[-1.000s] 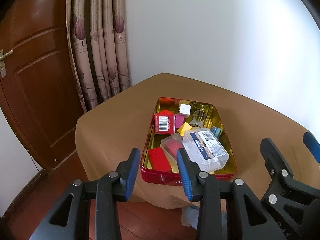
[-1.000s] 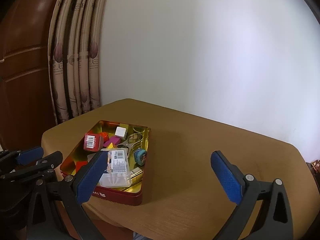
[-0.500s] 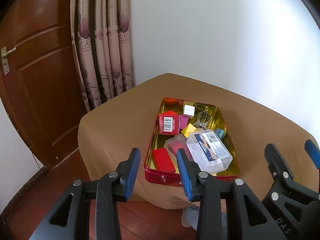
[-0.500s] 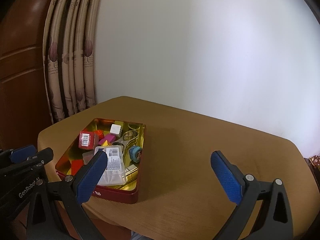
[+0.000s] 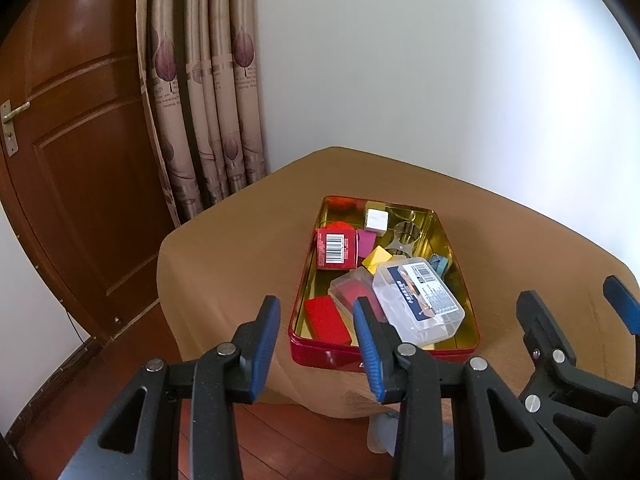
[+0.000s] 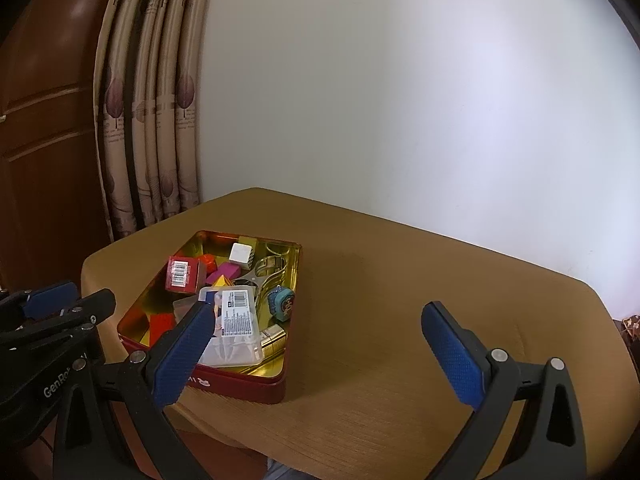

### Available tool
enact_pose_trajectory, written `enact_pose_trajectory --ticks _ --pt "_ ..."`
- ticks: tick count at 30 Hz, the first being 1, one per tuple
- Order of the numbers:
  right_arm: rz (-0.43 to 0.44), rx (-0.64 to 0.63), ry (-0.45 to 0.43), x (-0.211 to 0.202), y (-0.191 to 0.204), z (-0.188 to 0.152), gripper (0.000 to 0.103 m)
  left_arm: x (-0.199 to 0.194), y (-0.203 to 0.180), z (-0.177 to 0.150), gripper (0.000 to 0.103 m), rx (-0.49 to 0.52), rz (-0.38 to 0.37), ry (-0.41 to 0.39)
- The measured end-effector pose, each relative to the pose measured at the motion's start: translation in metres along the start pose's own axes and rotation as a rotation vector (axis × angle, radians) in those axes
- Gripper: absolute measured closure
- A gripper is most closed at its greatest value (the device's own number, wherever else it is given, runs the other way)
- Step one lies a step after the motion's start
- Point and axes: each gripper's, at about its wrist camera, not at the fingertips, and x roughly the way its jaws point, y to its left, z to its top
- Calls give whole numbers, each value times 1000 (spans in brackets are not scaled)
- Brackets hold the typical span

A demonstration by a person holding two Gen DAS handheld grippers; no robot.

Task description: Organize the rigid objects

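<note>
A red tin (image 5: 384, 360) with a gold inside sits on the brown-clothed table (image 5: 240, 248). It holds a clear plastic box with a label (image 5: 420, 304), a red barcode box (image 5: 336, 248), a white cube (image 5: 376, 219), a yellow block (image 5: 376, 258) and a red block (image 5: 326, 320). My left gripper (image 5: 316, 308) hovers before the tin's near end, narrowly open and holding nothing. My right gripper (image 6: 320, 312) hangs wide open over the table to the right of the tin (image 6: 240, 384), also holding nothing. A blue round item (image 6: 282, 304) lies by the tin's right wall.
The table (image 6: 400, 320) stands in a corner against a white wall. A patterned curtain (image 5: 208, 120) and a wooden door (image 5: 80, 160) are to the left. Wooden floor (image 5: 120, 340) shows below the table's near edge.
Both views have drifted only slightly. The things in the tin lie as before, and both grippers keep the same jaw width.
</note>
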Motion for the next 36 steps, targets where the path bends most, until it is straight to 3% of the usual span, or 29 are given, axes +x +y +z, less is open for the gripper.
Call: enact_pose_trajectory --ticks 22,36 --pt "32 -16 8 2 12 2 1 1 21 4 64 -60 1 3" --pt "46 -14 28 6 20 2 1 -7 20 5 64 -39 18 -26"
